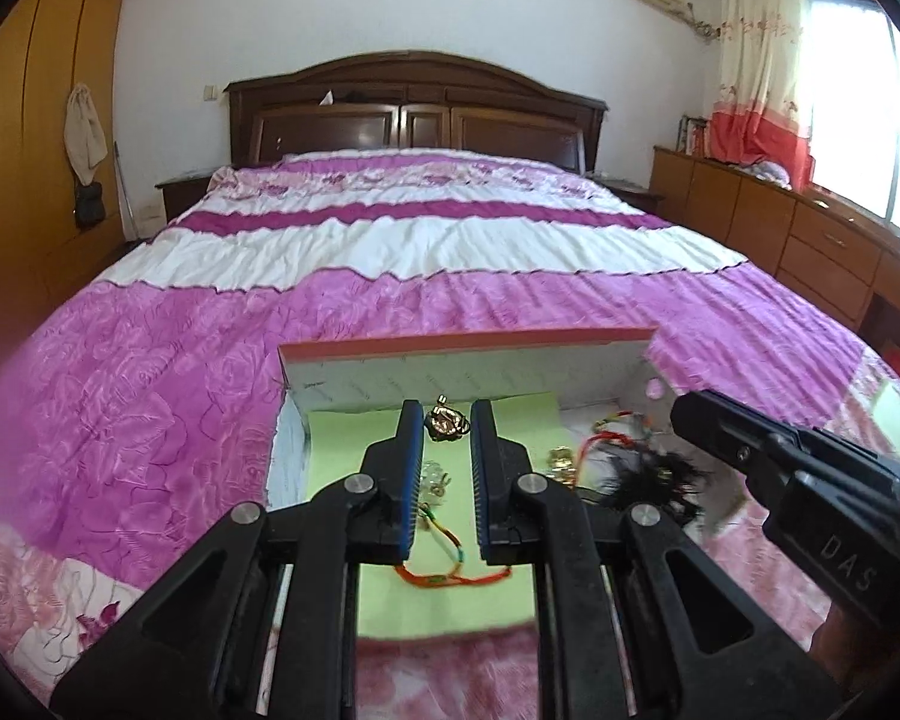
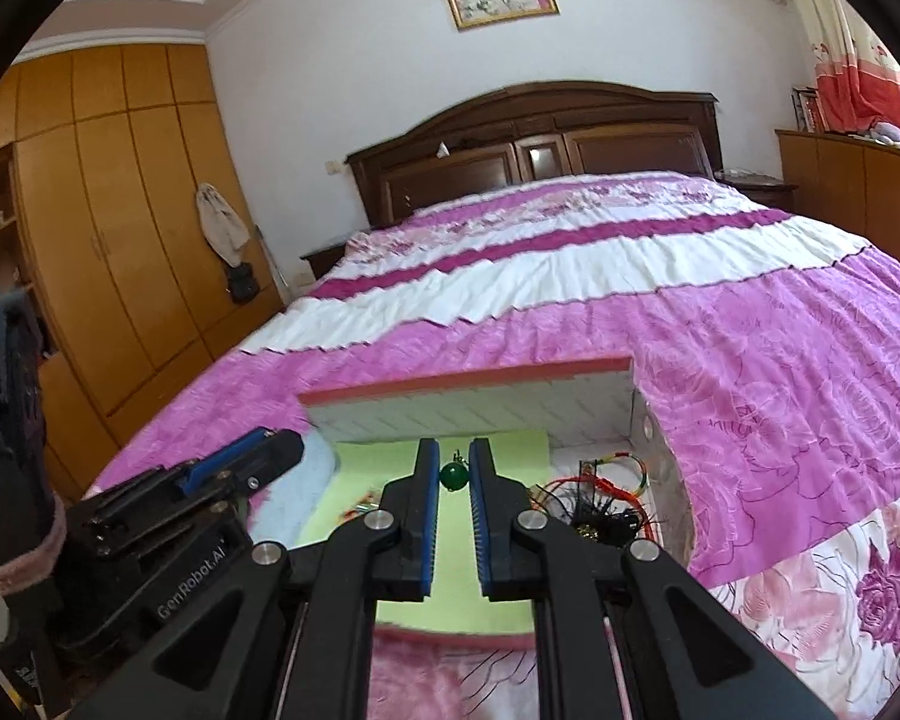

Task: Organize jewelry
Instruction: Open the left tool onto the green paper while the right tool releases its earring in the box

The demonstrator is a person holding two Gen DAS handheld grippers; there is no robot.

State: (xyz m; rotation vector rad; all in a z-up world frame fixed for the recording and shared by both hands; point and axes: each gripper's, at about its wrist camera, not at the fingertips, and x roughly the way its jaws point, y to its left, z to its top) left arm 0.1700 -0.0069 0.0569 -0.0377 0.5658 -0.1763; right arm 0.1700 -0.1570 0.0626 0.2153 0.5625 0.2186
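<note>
An open white box with a red rim point(image 1: 468, 343) lies on the bed, a light green sheet point(image 1: 342, 438) inside it. My left gripper point(image 1: 445, 414) is open over the sheet, a gold ornament point(image 1: 447, 423) between its fingertips, untouched as far as I see. A red-orange-green cord bracelet point(image 1: 444, 546) and a clear piece point(image 1: 432, 474) lie below. My right gripper point(image 2: 453, 450) is open around a green bead pendant point(image 2: 453, 476). A tangle of red cords, black tassels and gold pieces point(image 2: 600, 501) fills the box's right side; it also shows in the left wrist view point(image 1: 636, 468).
The box point(image 2: 468, 381) sits on a pink and white quilt point(image 1: 150, 396) near the bed's foot. The right gripper's body point(image 1: 810, 480) is to my left gripper's right; the left gripper point(image 2: 168, 516) shows in the right wrist view. Wardrobe left, cabinets right.
</note>
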